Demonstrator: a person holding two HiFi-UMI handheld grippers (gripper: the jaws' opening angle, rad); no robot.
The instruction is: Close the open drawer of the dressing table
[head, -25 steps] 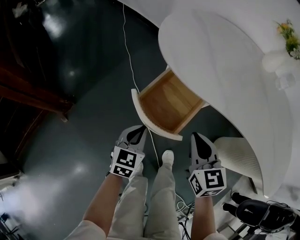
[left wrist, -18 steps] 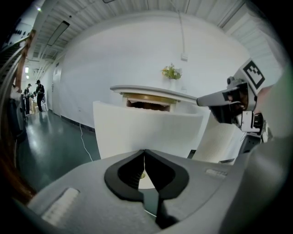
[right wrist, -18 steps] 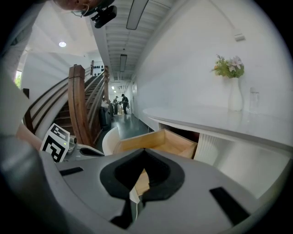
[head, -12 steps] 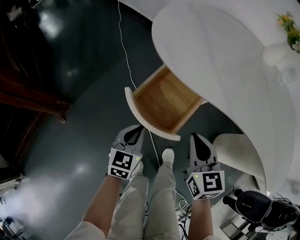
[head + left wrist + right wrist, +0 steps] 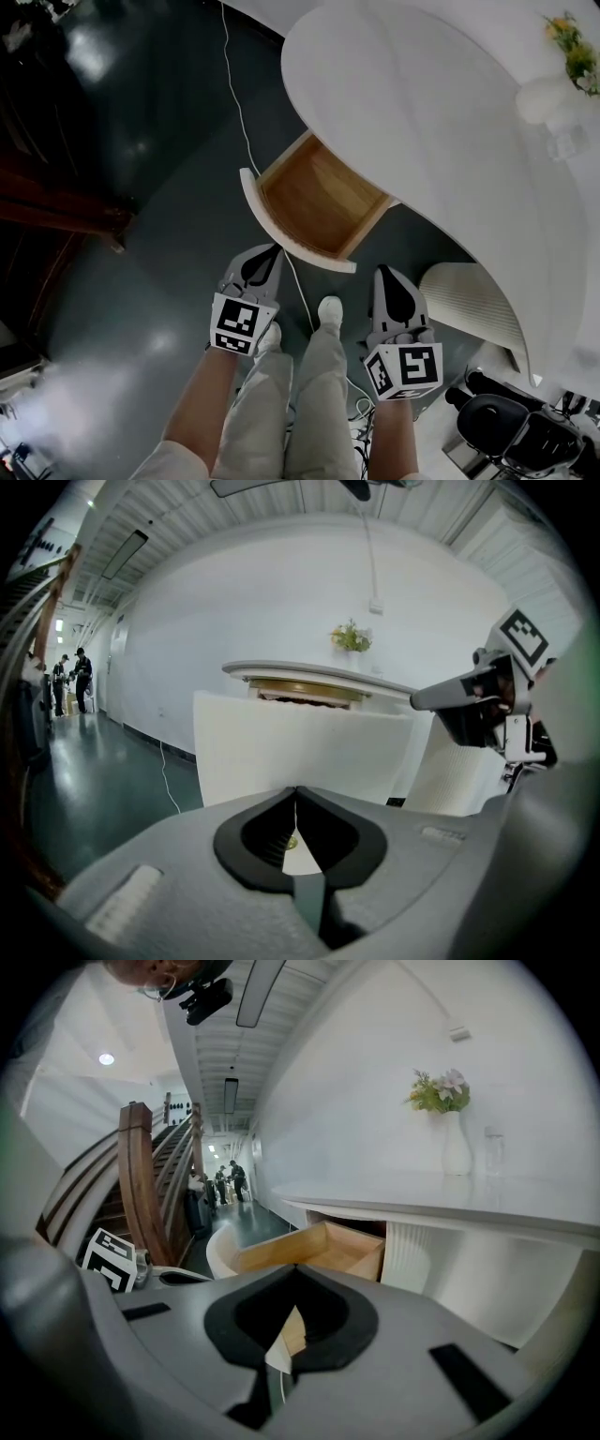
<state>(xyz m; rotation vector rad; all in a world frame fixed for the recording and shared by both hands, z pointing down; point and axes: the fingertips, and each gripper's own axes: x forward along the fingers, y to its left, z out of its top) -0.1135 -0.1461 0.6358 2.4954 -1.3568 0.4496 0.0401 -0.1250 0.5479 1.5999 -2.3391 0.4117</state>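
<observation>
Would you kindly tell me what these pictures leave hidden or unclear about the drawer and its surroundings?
- Drawer rear: in the head view, the tabletop covers it.
- Drawer inside: in the left gripper view, its white front blocks it.
- Front's outer face: in the head view, it is seen only edge-on from above.
- People down the corridor: in the right gripper view, they are too small to make out.

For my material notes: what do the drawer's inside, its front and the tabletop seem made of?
Drawer interior: probably wood, tan with faint grain, matte. Drawer front: smooth matte white, likely painted board. Tabletop: same plain white, slight sheen; core unclear.
</observation>
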